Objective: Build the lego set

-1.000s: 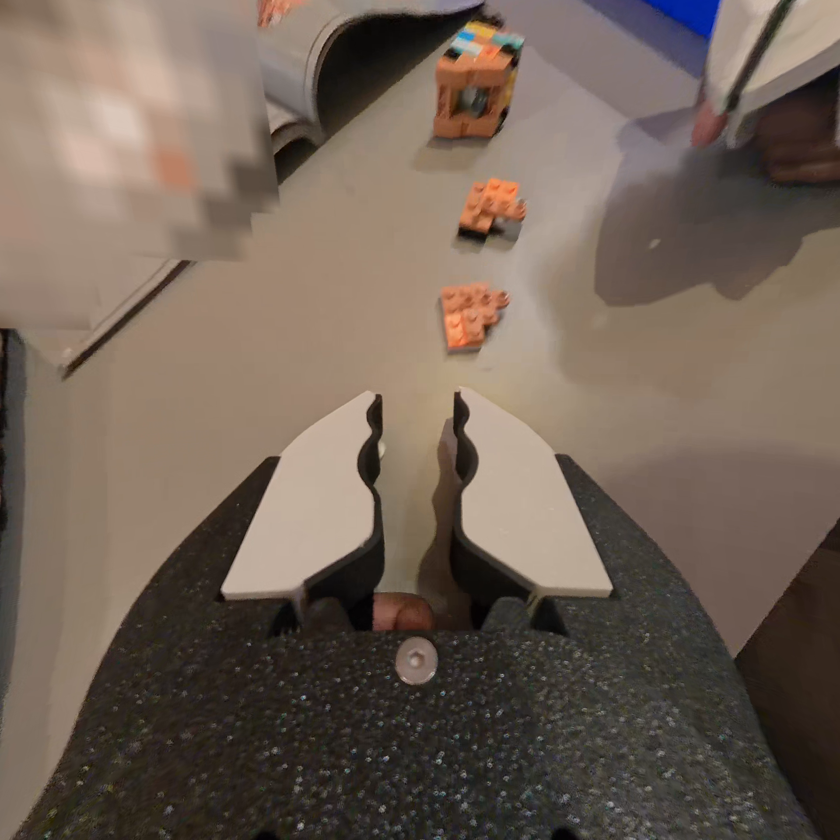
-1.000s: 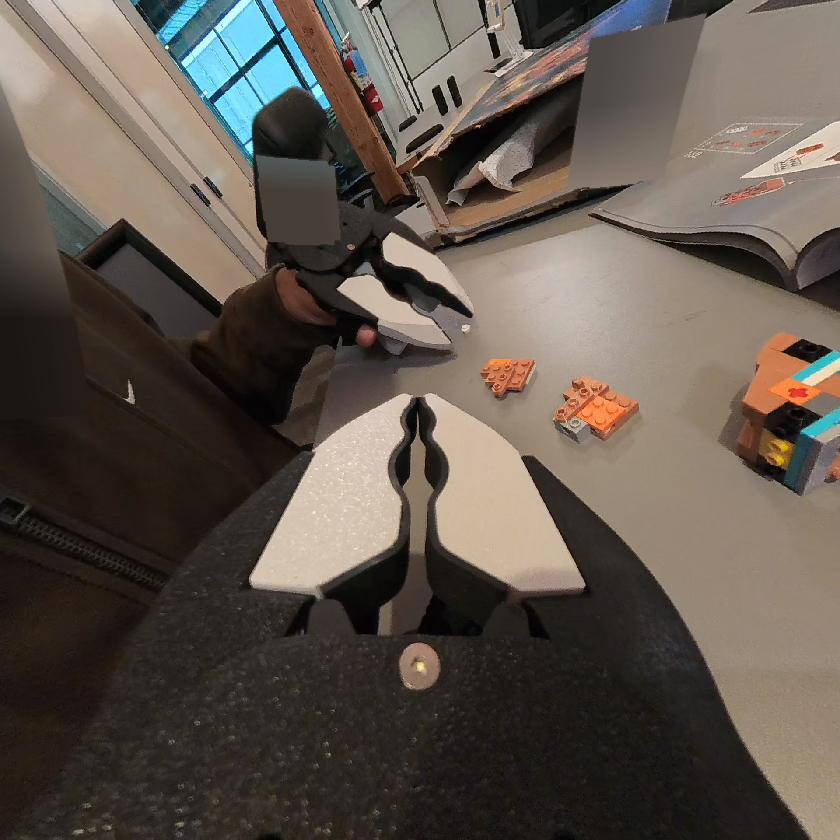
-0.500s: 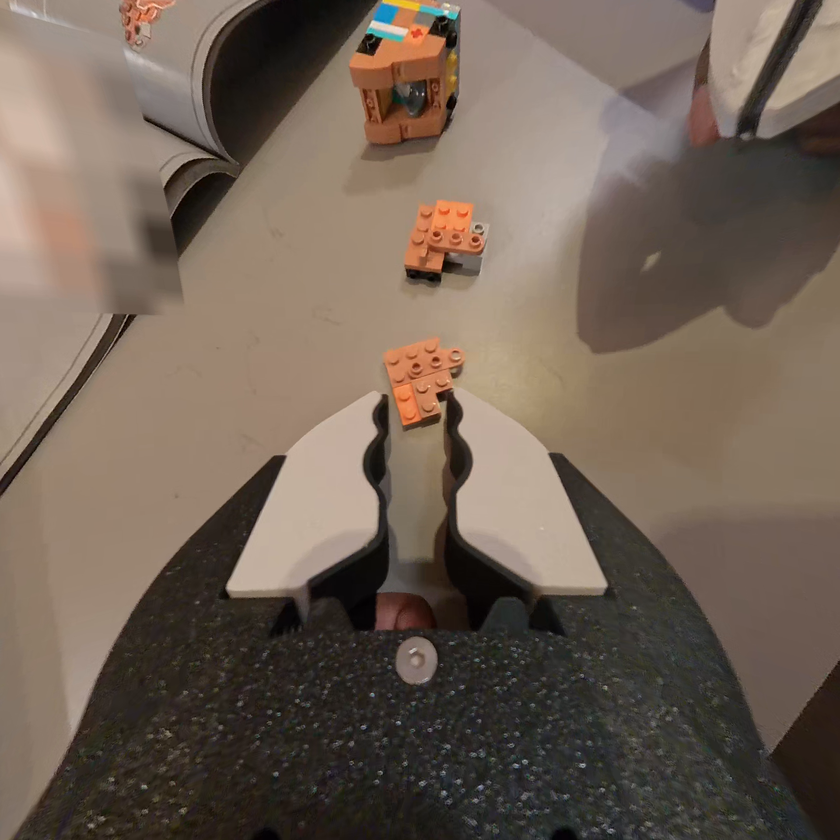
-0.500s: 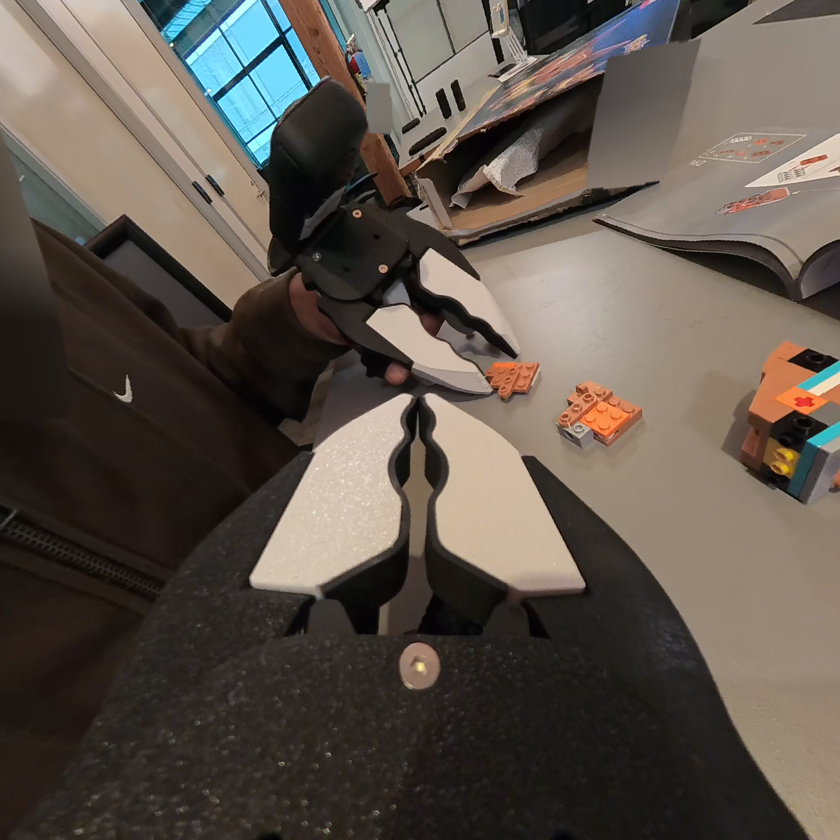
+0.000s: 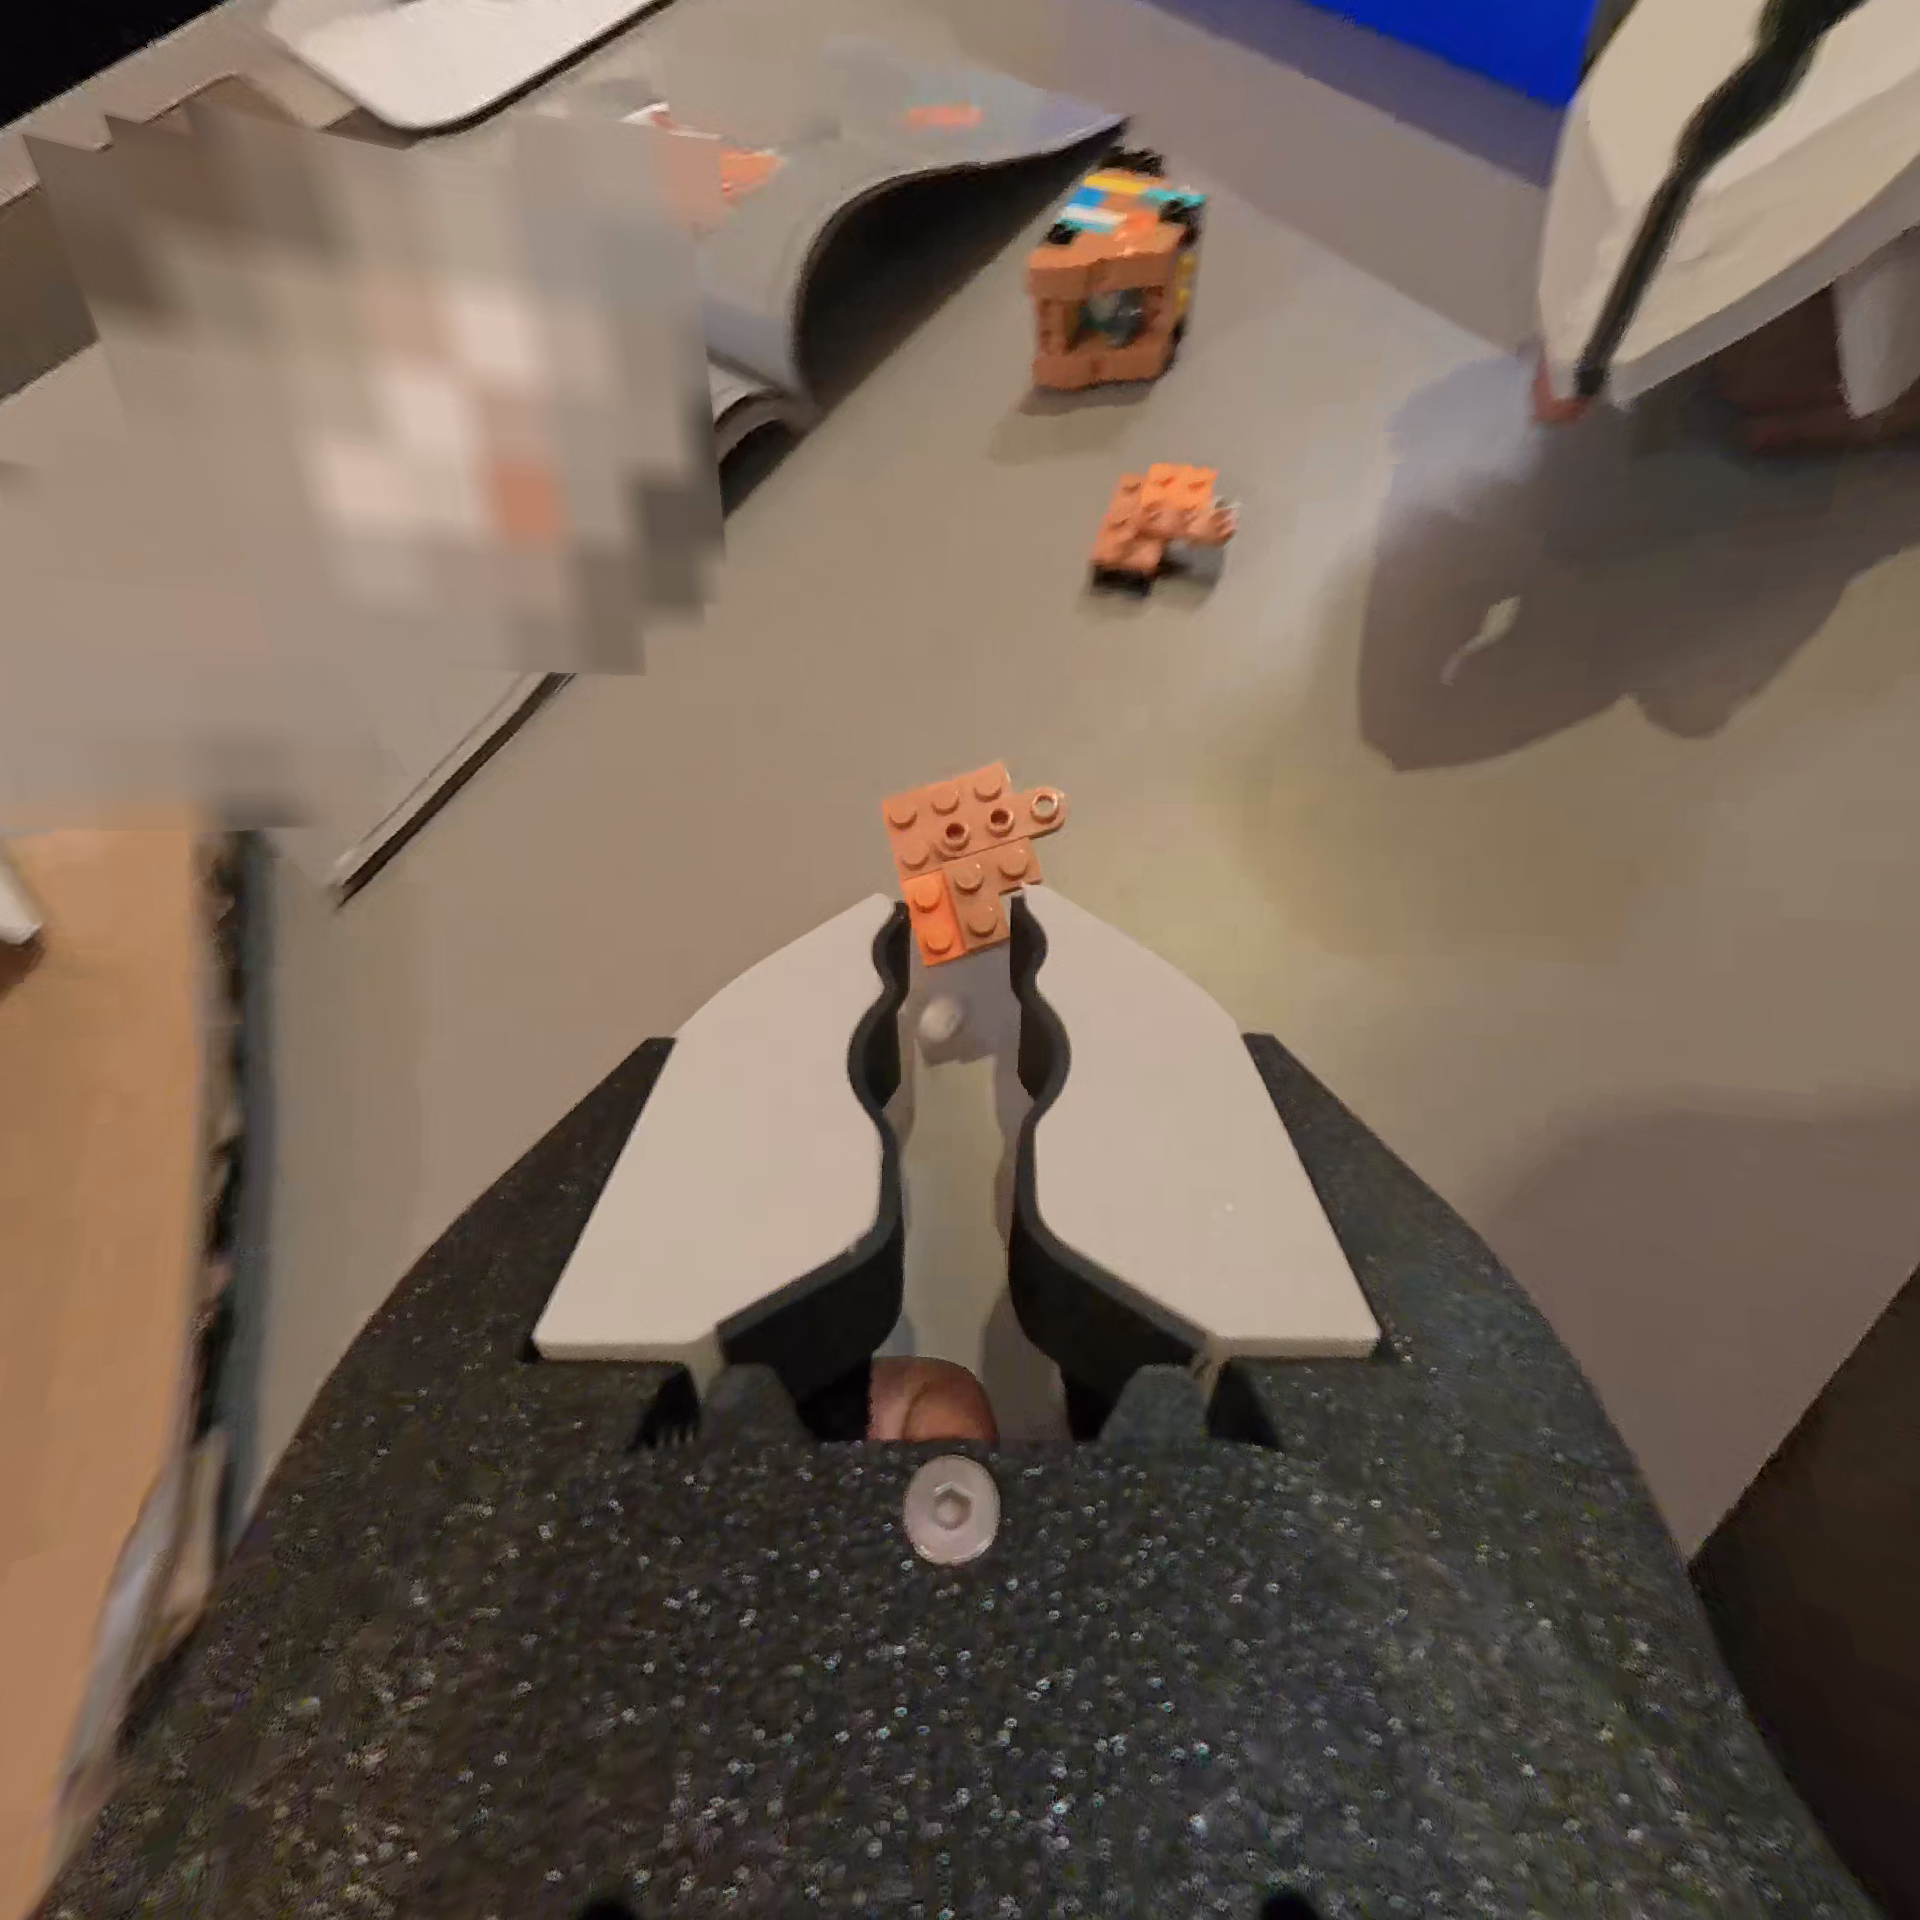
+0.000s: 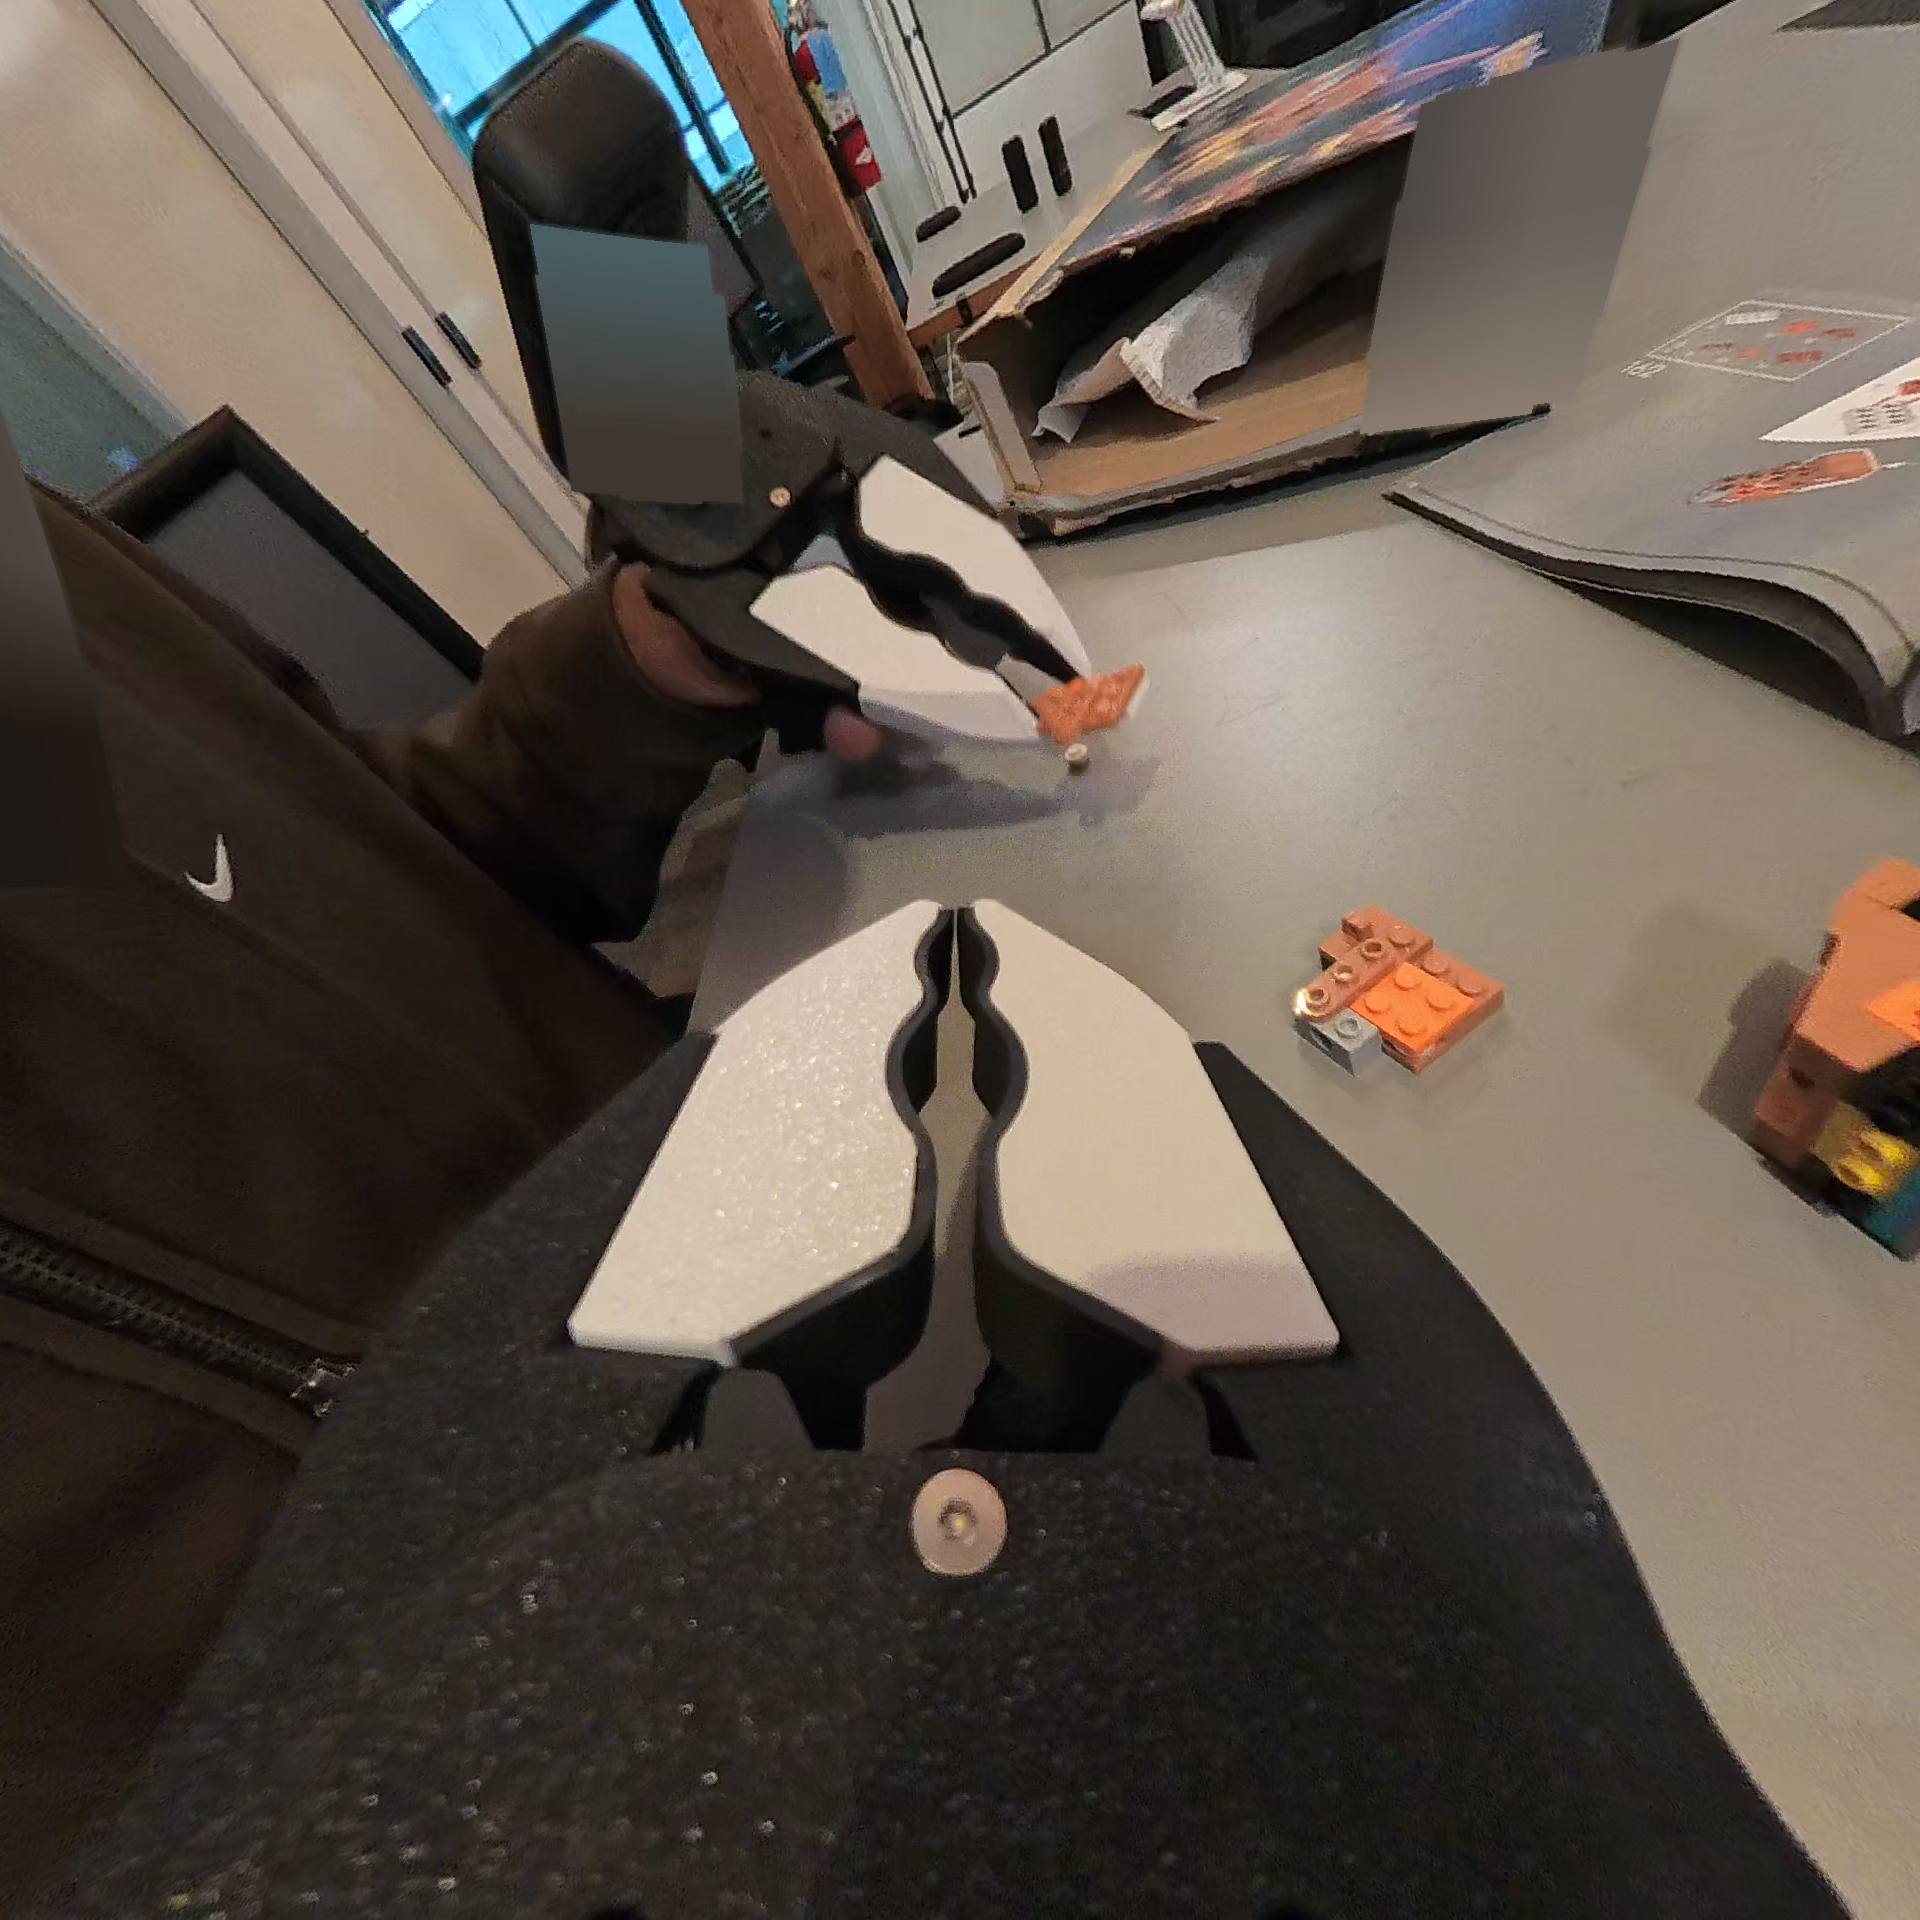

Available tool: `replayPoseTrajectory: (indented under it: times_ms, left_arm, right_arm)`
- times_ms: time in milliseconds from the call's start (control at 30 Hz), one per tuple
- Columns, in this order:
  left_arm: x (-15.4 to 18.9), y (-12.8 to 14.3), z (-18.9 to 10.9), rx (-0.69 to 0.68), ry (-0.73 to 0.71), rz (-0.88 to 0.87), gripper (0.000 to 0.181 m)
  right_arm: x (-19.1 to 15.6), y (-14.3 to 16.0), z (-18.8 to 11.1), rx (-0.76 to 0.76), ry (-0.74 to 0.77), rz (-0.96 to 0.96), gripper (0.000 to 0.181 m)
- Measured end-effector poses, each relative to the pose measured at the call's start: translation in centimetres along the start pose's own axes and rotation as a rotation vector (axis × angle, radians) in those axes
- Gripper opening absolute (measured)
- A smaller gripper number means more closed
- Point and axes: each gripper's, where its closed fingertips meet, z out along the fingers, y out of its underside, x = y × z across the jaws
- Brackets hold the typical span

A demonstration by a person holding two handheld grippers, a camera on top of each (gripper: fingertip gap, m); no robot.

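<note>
- Left gripper: grey fingers closed down on a flat orange-and-brown plate assembly, pinching its near end; the rest sticks out past the tips. In the right wrist view this gripper sits at left-centre, w/ the plate piece held up off the grey table, shadow beneath it.
- Small pale round stud piece lies on the table just under the held plates; also seen btwn the left fingers.
- Right gripper: tips practically touching, only a thin slit, nothing in them. It hovers nearer than the left one, above the table's near edge. In the left wrist view it shows at far right, blurred.
- Second small build, orange plates on a light grey brick, rests on the table to the right of the right gripper's tips; in the left wrist view it lies beyond the held piece.
- Larger blocky brown build w/ yellow, black and teal parts stands at the right edge, farther right than the small build; far centre in the left wrist view.
- Open grey instruction booklet lies far right on the table; open cardboard box behind it.
- Person's brown sleeve leads to the left gripper.
</note>
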Motion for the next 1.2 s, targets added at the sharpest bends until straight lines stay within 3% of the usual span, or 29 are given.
replayPoseTrajectory:
  times_ms: [167, 400, 800, 1200]
  left_arm:
    - [-2.2, 3.2, -2.9, -0.018, -0.063, -0.054, 0.018]
    - [-2.0, 4.7, -3.3, -0.013, -0.033, -0.049, 0.018]
    - [-0.2, 5.6, -3.3, -0.046, 0.138, 0.091, 0.018]
    - [0.0, 5.6, -3.2, -0.051, 0.132, 0.103, 0.029]
  right_arm:
    - [-0.2, 0.1, 2.0, -0.053, 0.005, -0.046, 0.003]
    - [0.4, -0.3, 5.8, -0.165, 0.1, -0.199, 0.005]
    - [2.1, 0.0, 10.8, -0.331, 0.166, -0.323, 0.011]
    - [2.9, 0.5, 12.9, -0.388, 0.189, -0.35, 0.012]
